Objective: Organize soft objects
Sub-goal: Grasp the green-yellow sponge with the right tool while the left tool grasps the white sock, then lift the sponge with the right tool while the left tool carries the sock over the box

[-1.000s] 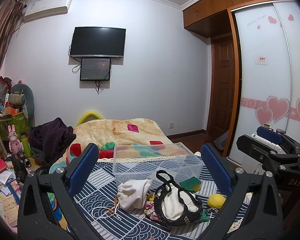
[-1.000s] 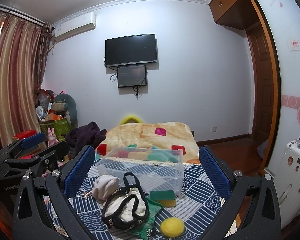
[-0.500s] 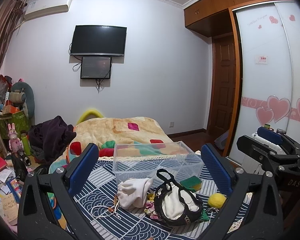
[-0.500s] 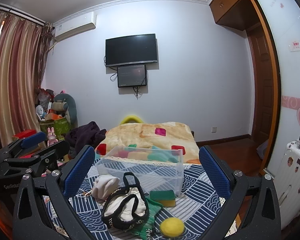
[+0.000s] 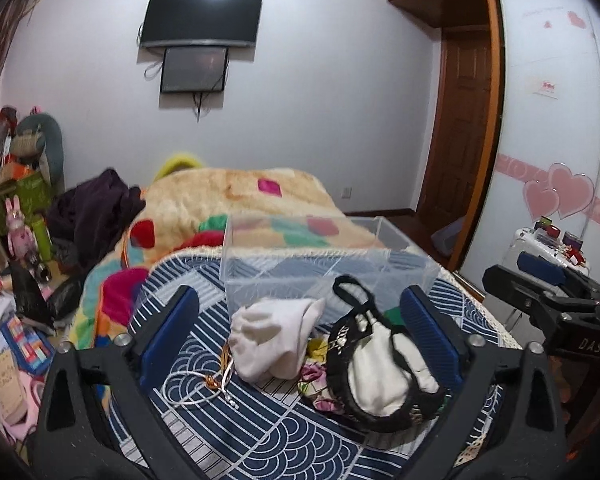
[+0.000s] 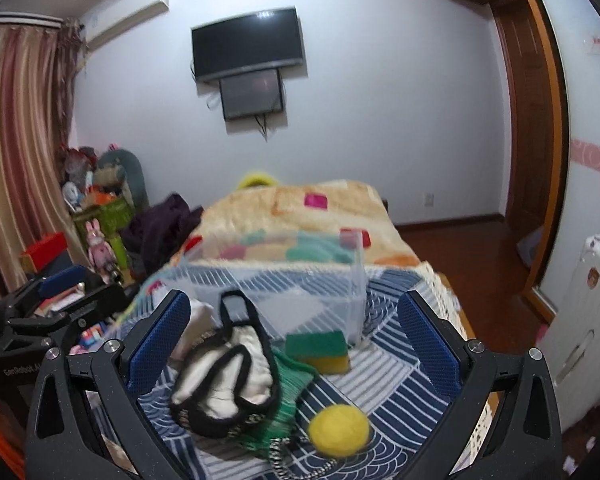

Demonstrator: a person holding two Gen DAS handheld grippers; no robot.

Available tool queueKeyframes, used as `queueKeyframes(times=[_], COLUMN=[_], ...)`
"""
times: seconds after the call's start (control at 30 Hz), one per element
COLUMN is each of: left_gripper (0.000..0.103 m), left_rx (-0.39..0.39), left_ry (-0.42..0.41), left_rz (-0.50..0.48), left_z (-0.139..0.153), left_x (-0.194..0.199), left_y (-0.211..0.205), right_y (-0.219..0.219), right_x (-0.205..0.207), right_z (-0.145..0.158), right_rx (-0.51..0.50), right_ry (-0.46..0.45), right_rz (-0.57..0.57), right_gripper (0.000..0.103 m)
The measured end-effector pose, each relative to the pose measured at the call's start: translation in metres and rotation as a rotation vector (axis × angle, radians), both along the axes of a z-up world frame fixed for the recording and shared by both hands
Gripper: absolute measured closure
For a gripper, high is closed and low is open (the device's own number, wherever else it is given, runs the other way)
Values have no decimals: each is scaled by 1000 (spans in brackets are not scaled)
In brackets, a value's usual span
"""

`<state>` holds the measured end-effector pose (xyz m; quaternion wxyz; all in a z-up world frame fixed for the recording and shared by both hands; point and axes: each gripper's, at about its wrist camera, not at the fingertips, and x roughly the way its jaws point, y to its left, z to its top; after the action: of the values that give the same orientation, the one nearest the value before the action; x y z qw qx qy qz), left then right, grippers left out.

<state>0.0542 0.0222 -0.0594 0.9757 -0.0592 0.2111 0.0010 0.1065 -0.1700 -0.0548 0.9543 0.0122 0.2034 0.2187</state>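
Soft things lie on a blue-and-white patterned cloth [image 5: 260,428]: a white cloth bundle [image 5: 276,336], a black-trimmed white bag [image 5: 376,376] [image 6: 224,376], a green knit piece [image 6: 290,396], a green-and-yellow sponge [image 6: 318,350] and a yellow fuzzy ball [image 6: 338,430]. A clear plastic box [image 5: 320,264] [image 6: 300,280] stands behind them, empty. My left gripper [image 5: 300,336] is open and empty just above the bundle and bag. My right gripper [image 6: 294,344] is open and empty above the bag, sponge and ball.
A white cord with a small charm [image 5: 216,380] lies left of the bundle. A bed with a patchwork blanket [image 5: 236,200] lies behind the box. Clutter and a pink bunny toy [image 5: 20,228] fill the left floor. A white suitcase [image 6: 580,320] stands right.
Both grippers have moved forward and down toward the pile of soft things, which now looks larger in both views. Both stay open and empty.
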Motion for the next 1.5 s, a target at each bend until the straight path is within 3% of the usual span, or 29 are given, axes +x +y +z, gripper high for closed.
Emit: queueKeyframes(times=[0.23, 0.4, 0.5, 0.63, 0.83, 0.9, 1.0, 1.1, 1.5], left_gripper=[25, 30, 38, 42, 60, 72, 82, 89, 91], left_rx=[-81, -108, -121, -117, -101, -107, -125, -104, -100], left_ry=[99, 169, 219, 238, 241, 246, 254, 246, 176], left_rz=[-13, -28, -34, -25, -15, -19, -29, -21, -25], left_z=[-24, -42, -55, -67, -70, -71, -73, -71, -43], left_x=[31, 54, 65, 67, 67, 68, 68, 64, 42], left_y=[20, 24, 23, 23, 21, 22, 23, 22, 23], right_y=[-6, -7, -4, 0, 7, 5, 1, -1, -6], right_x=[30, 48, 58, 69, 74, 75, 74, 75, 62], right_z=[-24, -37, -43, -55, -70, -71, -71, -72, -54], right_rx=[-15, -38, -53, -53, -51, -40, -44, -32, -5], right_ry=[129, 205, 247, 327, 413, 437, 439, 444, 362], right_rz=[-7, -19, -19, 10, 58, 74, 74, 87, 43], right_gripper=[17, 22, 29, 31, 31, 31, 31, 43, 49])
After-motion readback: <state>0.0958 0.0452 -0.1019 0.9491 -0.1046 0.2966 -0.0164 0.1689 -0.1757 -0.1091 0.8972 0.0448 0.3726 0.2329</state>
